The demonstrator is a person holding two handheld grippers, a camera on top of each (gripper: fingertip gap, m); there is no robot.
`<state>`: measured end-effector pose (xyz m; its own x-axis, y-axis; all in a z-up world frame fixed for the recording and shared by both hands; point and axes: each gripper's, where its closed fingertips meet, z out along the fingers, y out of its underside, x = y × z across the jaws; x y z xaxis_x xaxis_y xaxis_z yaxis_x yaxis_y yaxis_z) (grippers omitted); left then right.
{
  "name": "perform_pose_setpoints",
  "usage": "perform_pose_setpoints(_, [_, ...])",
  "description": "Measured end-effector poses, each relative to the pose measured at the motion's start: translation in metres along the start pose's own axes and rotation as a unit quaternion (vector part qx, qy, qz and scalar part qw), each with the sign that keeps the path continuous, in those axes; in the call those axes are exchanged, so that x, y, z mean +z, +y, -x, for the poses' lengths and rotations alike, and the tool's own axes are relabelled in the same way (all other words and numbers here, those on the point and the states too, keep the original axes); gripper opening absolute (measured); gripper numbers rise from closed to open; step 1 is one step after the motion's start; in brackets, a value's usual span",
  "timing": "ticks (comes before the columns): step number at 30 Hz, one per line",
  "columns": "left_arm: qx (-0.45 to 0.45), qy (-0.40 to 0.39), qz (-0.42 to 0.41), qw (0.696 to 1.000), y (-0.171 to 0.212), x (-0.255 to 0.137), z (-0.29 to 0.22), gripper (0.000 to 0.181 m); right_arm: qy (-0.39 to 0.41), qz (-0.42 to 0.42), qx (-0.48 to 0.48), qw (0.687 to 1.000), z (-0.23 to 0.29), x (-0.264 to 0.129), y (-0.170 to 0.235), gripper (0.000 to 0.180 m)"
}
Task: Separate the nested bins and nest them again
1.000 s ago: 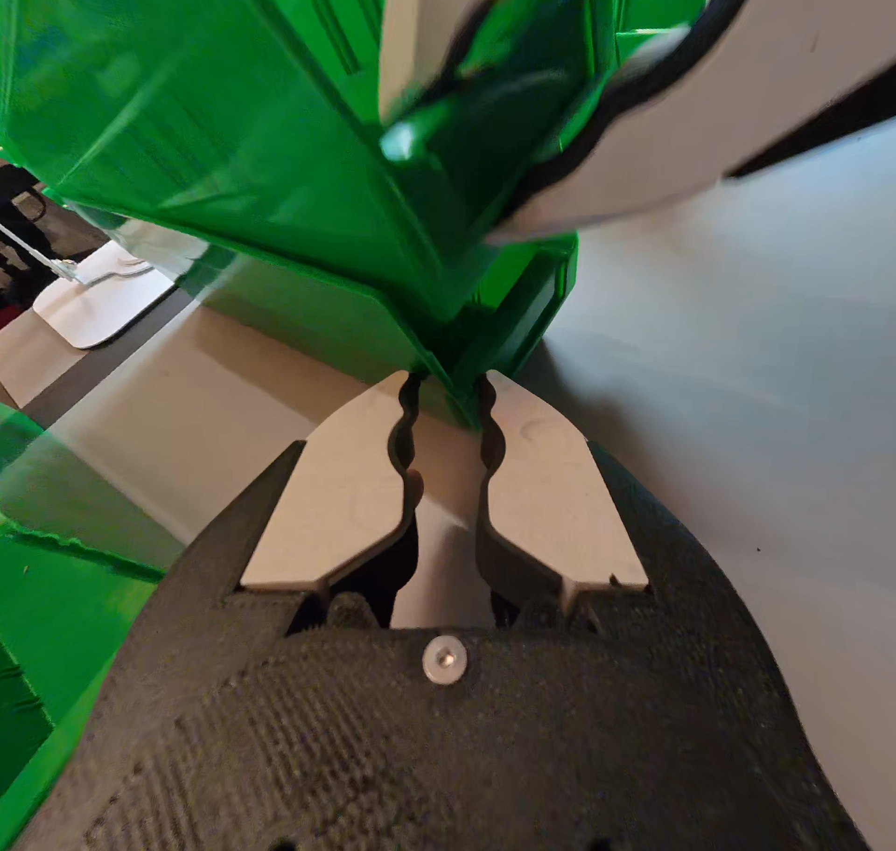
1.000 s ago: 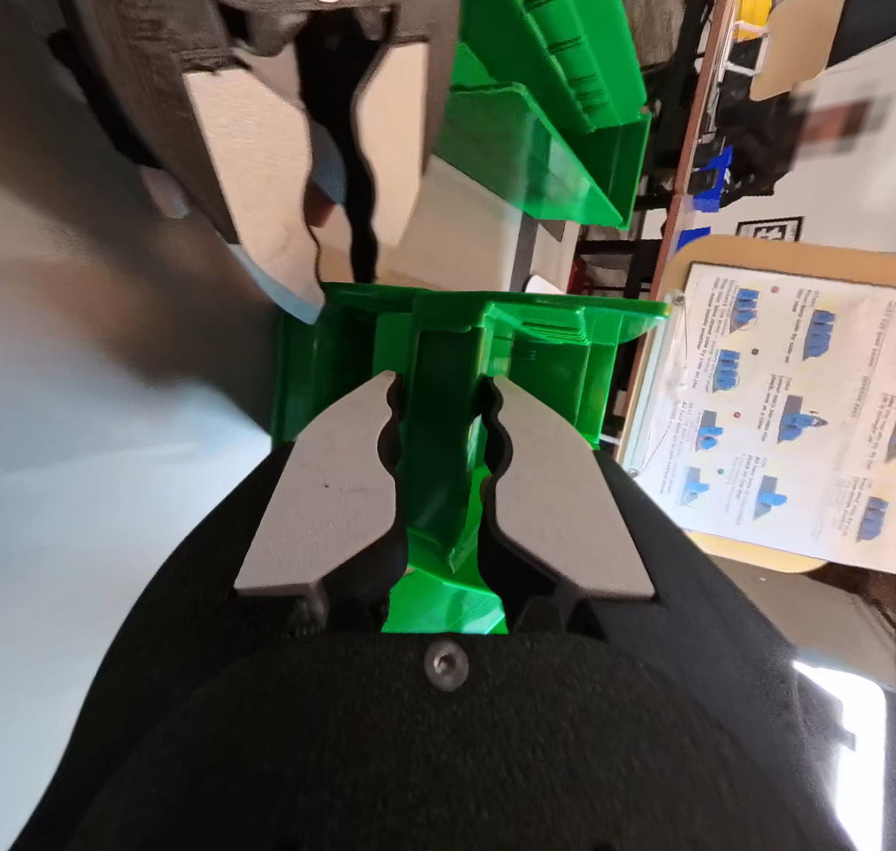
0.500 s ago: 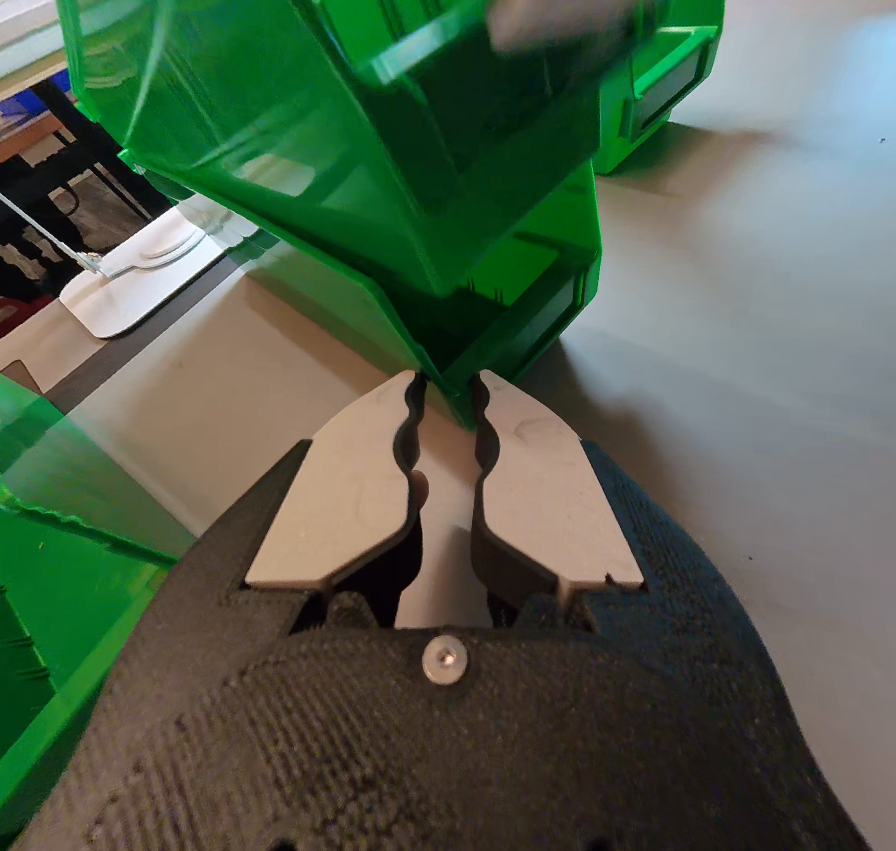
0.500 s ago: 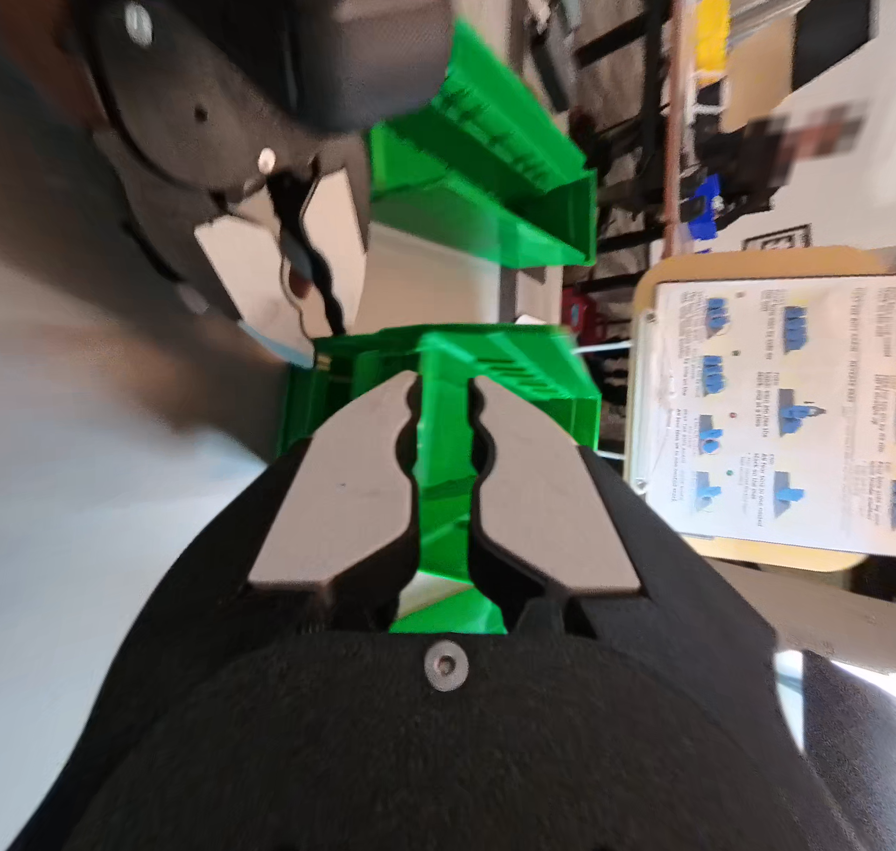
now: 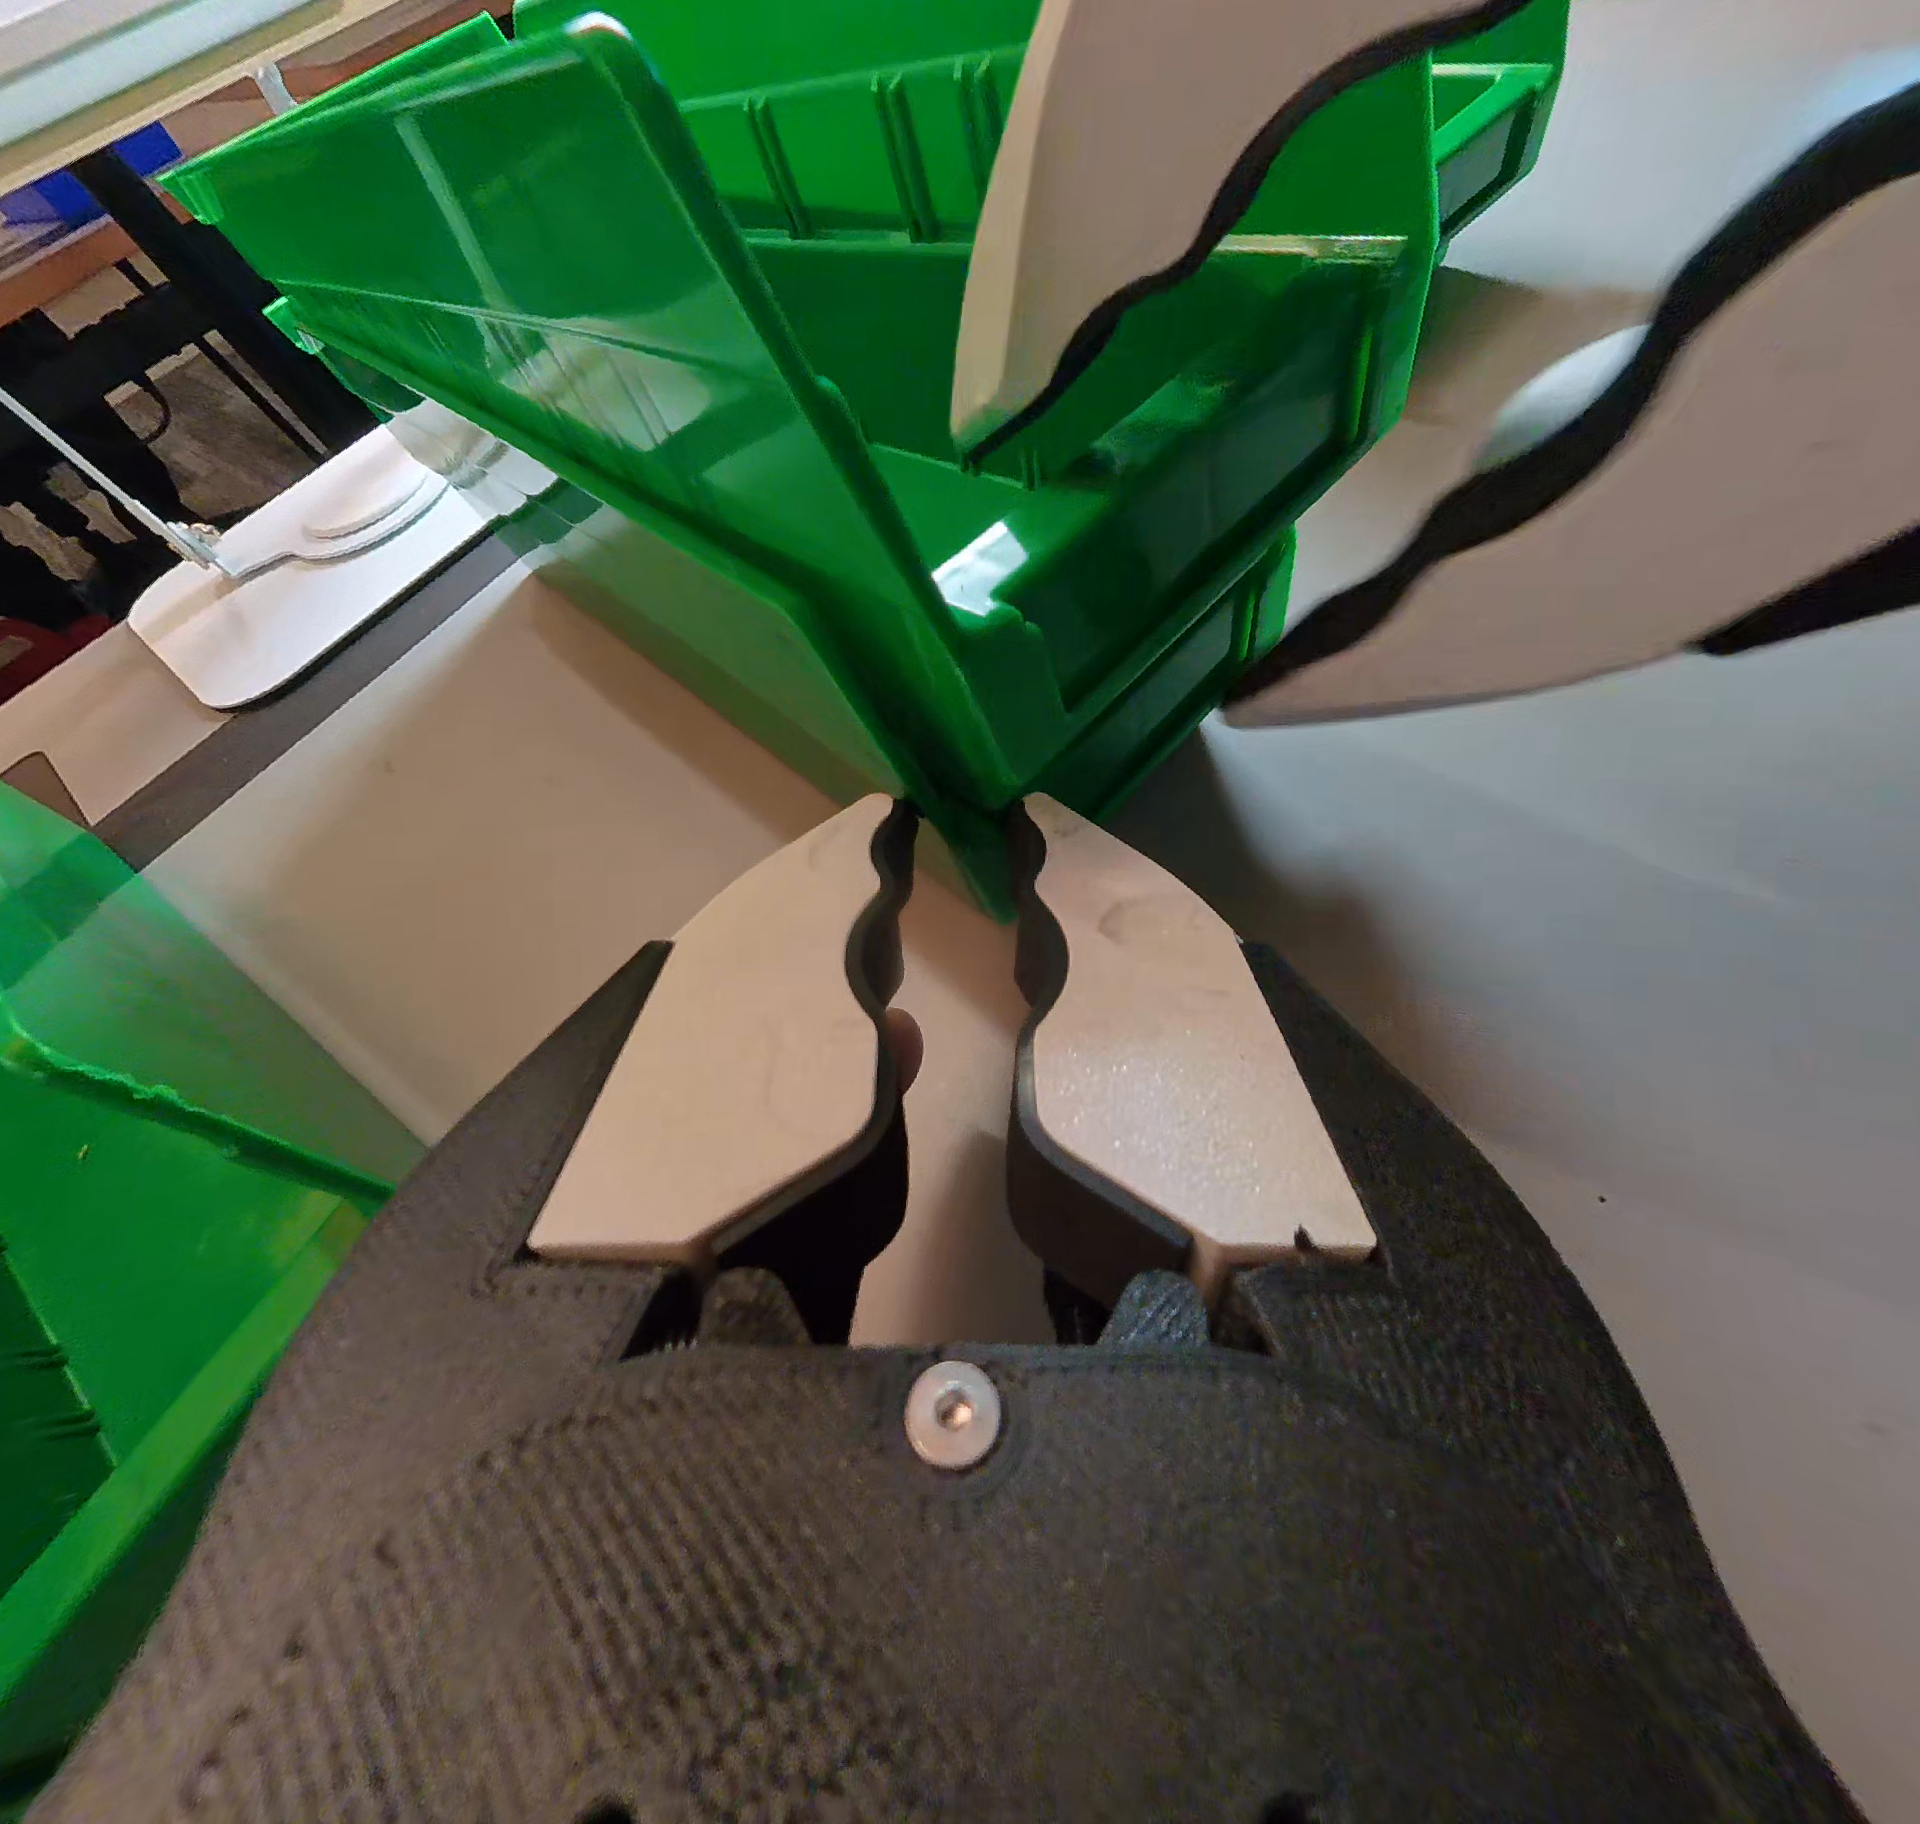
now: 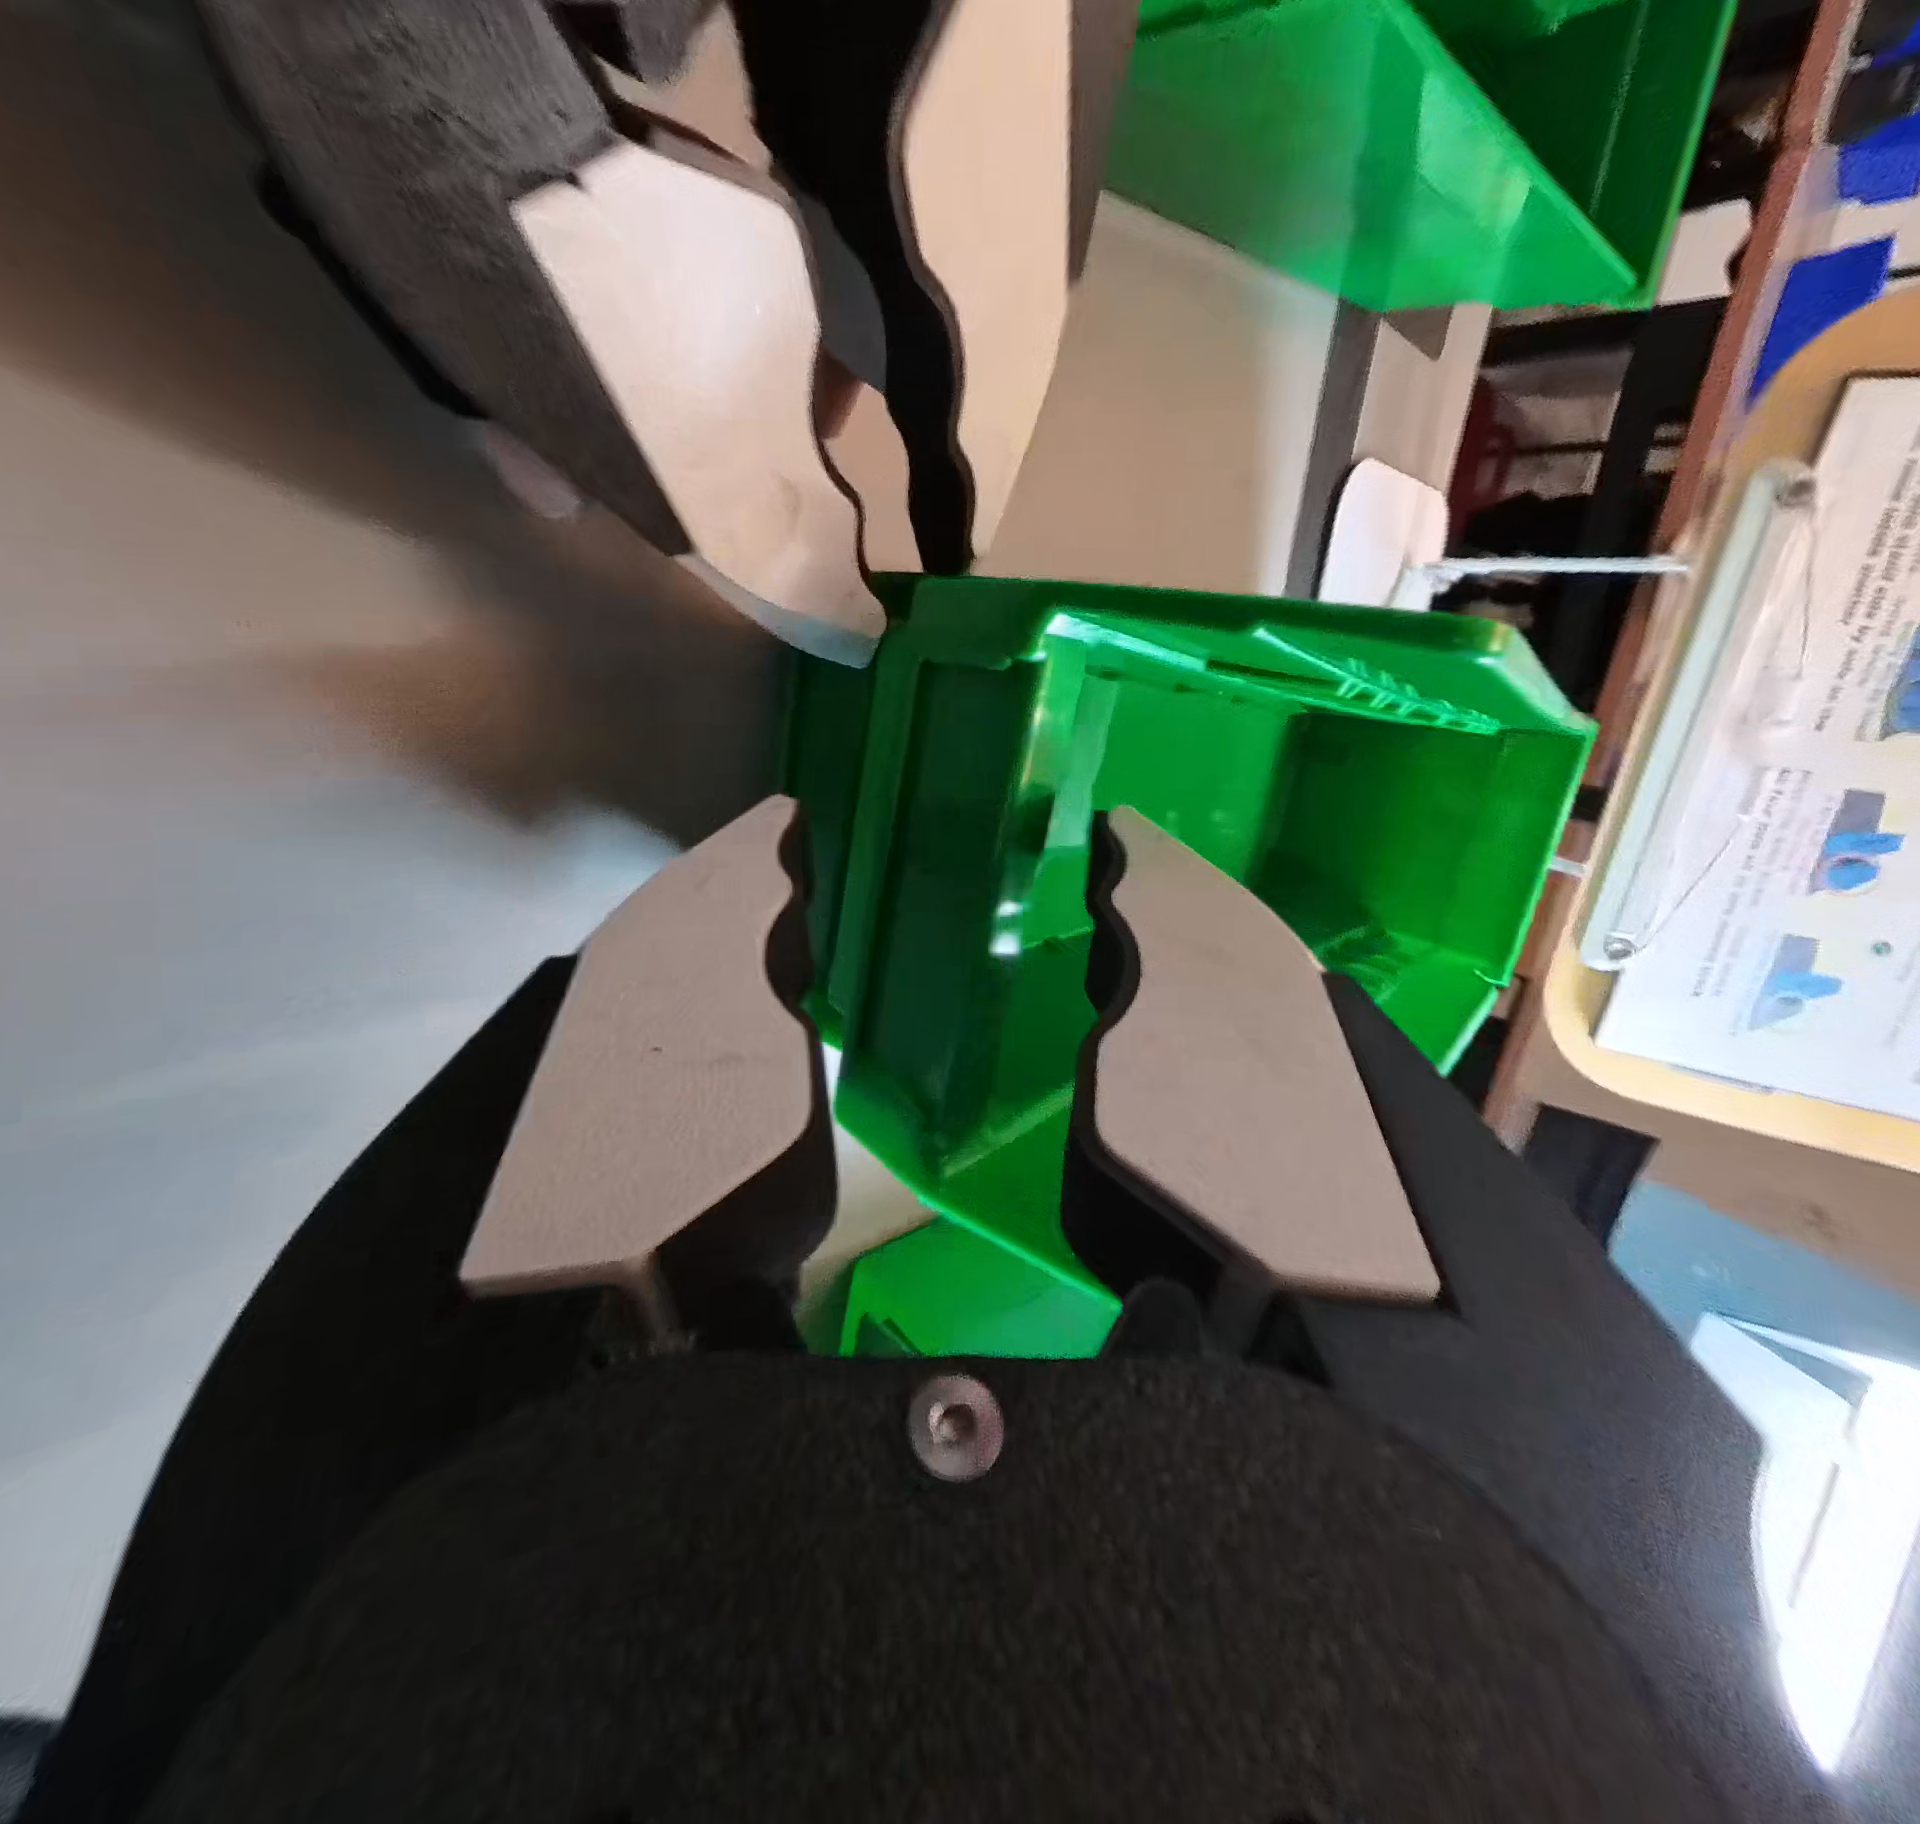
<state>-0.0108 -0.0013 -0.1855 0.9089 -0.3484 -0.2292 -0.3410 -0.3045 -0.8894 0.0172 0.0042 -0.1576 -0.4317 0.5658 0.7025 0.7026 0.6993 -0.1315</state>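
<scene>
The left claw point(image 5: 961, 824) is clamped on the near corner of the lower green bin point(image 5: 1174, 673), which sits on the pale desk point(image 5: 1558, 943). A second green bin, the upper bin point(image 5: 665, 299), rests nested inside it, tilted so its back end rides higher than the lower bin's rim. In the right wrist view the right claw point(image 6: 951, 829) straddles the front wall of the upper bin point(image 6: 956, 901), its two fingers spread wide on either side with gaps showing, so it stands apart and grips nothing. The same right claw point(image 5: 1351, 340) appears large and close in the left wrist view, one finger inside the upper bin, the other outside its front. Another green bin point(image 5: 125, 1203) lies at the left edge of the desk, well apart from the pair
</scene>
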Motion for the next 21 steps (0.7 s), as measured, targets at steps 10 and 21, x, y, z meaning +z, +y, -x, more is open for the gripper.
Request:
perform_pose_setpoints(10, [-0.019,-0.023,0.003,1.0,0.002,0.001,0.007,0.016,0.107,-0.034,-0.024,0.993,-0.058,-0.029,-0.007,0.03])
perform_pose_setpoints(21, [-0.052,-0.027,0.008,0.998,0.005,0.0,0.011,0.013,0.241,-0.086,0.01,0.967,-0.147,-0.121,-0.005,0.024])
